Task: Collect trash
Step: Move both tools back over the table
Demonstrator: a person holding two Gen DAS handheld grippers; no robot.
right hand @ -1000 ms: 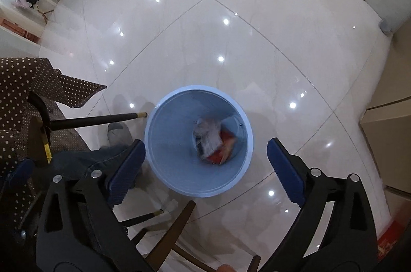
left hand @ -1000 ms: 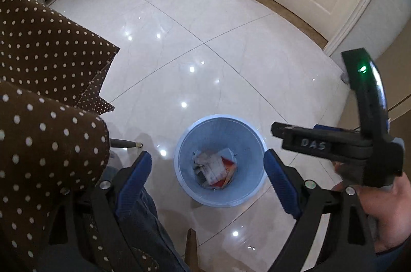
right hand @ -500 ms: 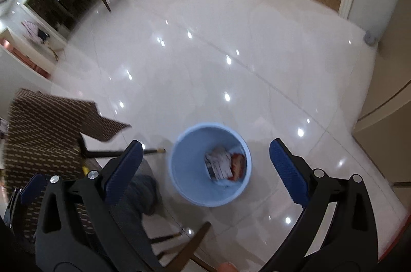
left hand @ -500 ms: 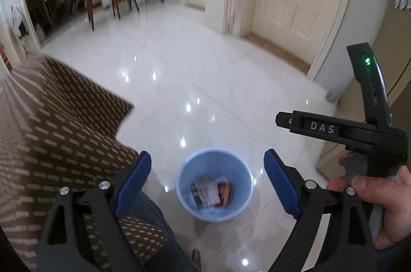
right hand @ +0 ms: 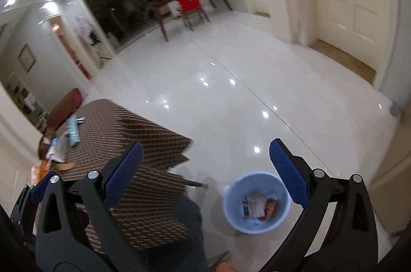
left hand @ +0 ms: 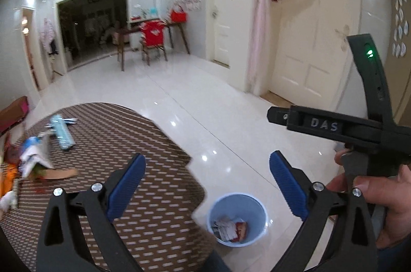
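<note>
Both claws spread wide and empty here, left claw and right claw high over the room. The remaining trash sits on the patterned surface, up and off to the left of both claws, and the left one looks nearer. The pale blue packet lies with its long axis running away from the camera (motion blur hides finer detail). Bin on the floor, low between the jaws, already holding wrappers
</note>
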